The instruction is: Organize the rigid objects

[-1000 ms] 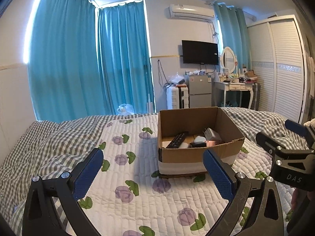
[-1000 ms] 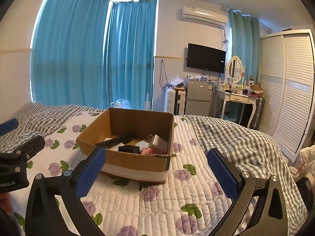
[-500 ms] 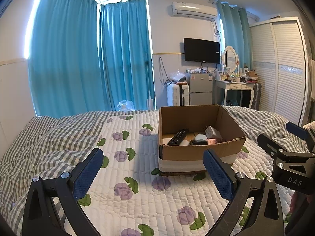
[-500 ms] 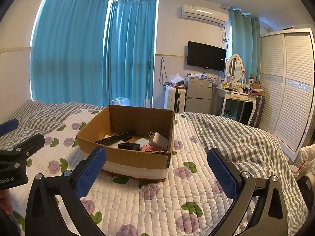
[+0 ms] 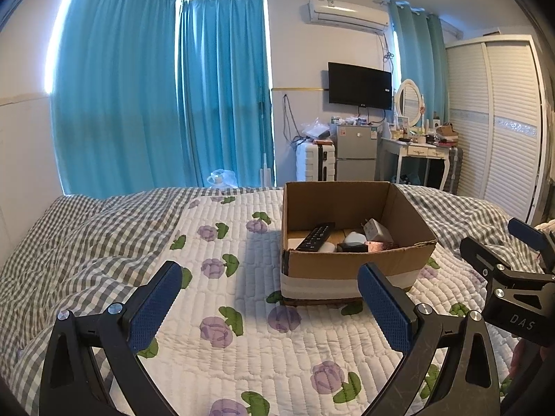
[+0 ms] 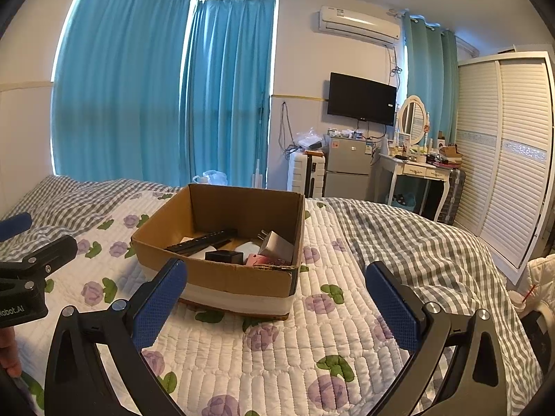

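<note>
An open cardboard box [image 5: 347, 270] [image 6: 222, 277] stands on the quilted bed. Inside lie a black remote [image 5: 316, 236] [image 6: 204, 241], a white charger plug [image 5: 377, 230] [image 6: 275, 244], a small black box [image 5: 352, 247] [image 6: 223, 256], a white rounded object [image 5: 354, 237] and a pink item [image 6: 258, 260]. My left gripper [image 5: 269, 306] is open and empty, in front of the box to its left. My right gripper [image 6: 275, 306] is open and empty, in front of the box to its right. Each gripper shows at the edge of the other's view.
The floral white quilt [image 5: 242, 329] lies over a grey checked blanket [image 6: 416, 242]. Beyond the bed stand blue curtains [image 5: 156, 104], a small fridge [image 5: 355, 154], a suitcase [image 5: 315, 161], a dressing table [image 6: 416, 170] and a white wardrobe [image 6: 503, 156].
Both grippers have drawn back and risen slightly; the box looks a little farther and lower in both views. Both stay open and empty.
</note>
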`<state>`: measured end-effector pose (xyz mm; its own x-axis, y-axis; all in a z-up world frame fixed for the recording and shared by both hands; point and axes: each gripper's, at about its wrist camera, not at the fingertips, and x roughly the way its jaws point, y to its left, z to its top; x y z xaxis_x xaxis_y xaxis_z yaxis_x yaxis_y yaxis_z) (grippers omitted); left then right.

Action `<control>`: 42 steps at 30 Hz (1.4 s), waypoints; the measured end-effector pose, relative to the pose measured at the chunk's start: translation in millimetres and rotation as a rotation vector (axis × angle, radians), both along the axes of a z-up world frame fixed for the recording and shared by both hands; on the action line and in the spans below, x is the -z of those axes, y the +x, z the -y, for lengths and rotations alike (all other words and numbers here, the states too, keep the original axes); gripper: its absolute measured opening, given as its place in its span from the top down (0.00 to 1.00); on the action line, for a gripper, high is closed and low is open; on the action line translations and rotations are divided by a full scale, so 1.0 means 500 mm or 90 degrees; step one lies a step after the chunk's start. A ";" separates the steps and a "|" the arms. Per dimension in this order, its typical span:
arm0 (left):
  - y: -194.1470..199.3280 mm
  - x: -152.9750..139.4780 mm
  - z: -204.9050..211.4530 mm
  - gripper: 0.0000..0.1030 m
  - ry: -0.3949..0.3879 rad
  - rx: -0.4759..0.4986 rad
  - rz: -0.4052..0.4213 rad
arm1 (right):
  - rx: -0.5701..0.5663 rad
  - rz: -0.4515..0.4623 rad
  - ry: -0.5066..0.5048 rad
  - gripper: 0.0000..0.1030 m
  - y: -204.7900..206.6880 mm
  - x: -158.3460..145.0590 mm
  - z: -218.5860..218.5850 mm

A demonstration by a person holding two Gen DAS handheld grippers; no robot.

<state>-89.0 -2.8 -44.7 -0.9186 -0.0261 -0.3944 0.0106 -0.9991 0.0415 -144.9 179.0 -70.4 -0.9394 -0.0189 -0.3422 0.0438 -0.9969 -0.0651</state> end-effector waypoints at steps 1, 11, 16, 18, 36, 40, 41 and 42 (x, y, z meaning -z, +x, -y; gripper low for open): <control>0.000 0.000 0.000 0.00 0.001 0.002 0.001 | 0.000 0.001 0.000 0.00 0.000 0.001 0.000; 0.000 0.003 0.004 0.00 0.008 -0.002 0.003 | 0.003 0.005 0.005 0.00 -0.002 0.004 0.002; 0.000 0.002 0.002 0.00 0.006 -0.002 0.005 | 0.004 0.008 0.004 0.00 -0.004 0.006 0.001; -0.001 0.003 0.003 0.00 0.006 -0.002 0.006 | 0.005 0.010 0.005 0.00 -0.004 0.008 0.001; -0.002 0.004 0.003 0.00 0.006 -0.001 0.009 | 0.011 0.017 0.002 0.00 -0.008 0.014 0.000; 0.000 0.005 0.004 0.00 0.003 -0.004 0.005 | 0.010 0.019 0.002 0.00 -0.009 0.014 -0.001; -0.001 0.007 0.003 0.00 0.002 -0.005 0.004 | 0.010 0.020 0.002 0.00 -0.009 0.015 -0.001; -0.001 0.008 0.003 0.00 0.000 -0.004 0.005 | 0.010 0.020 0.003 0.00 -0.009 0.015 -0.001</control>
